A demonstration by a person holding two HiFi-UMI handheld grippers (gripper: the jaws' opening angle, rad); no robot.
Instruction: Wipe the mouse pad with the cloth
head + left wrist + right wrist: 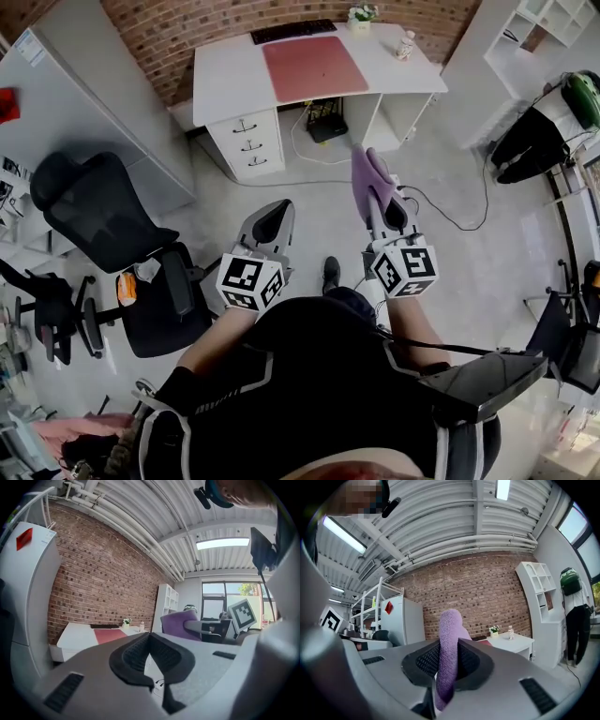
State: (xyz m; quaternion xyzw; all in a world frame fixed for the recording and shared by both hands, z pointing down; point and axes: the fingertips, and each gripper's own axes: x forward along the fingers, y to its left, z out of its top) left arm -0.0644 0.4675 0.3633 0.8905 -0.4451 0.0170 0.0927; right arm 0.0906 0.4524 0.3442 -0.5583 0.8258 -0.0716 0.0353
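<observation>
A red mouse pad [314, 67] lies on the white desk [225, 80] far ahead, also seen small in the left gripper view as the mouse pad [110, 635]. My right gripper [386, 212] is held up in front of the person, shut on a purple cloth [368, 180] that sticks up between its jaws; the right gripper view shows the cloth [449, 648] pinched there. My left gripper [270, 223] hangs beside it, shut with nothing in it; in its own view the left gripper [151, 654] has its jaws closed together. Both are well short of the desk.
A black keyboard [292, 31], a small plant [361, 13] and a bottle [405, 45] sit at the desk's back. Cables [441, 202] trail on the floor. A black office chair [103, 225] stands left. A person [548, 122] stands at right near white shelves [553, 19].
</observation>
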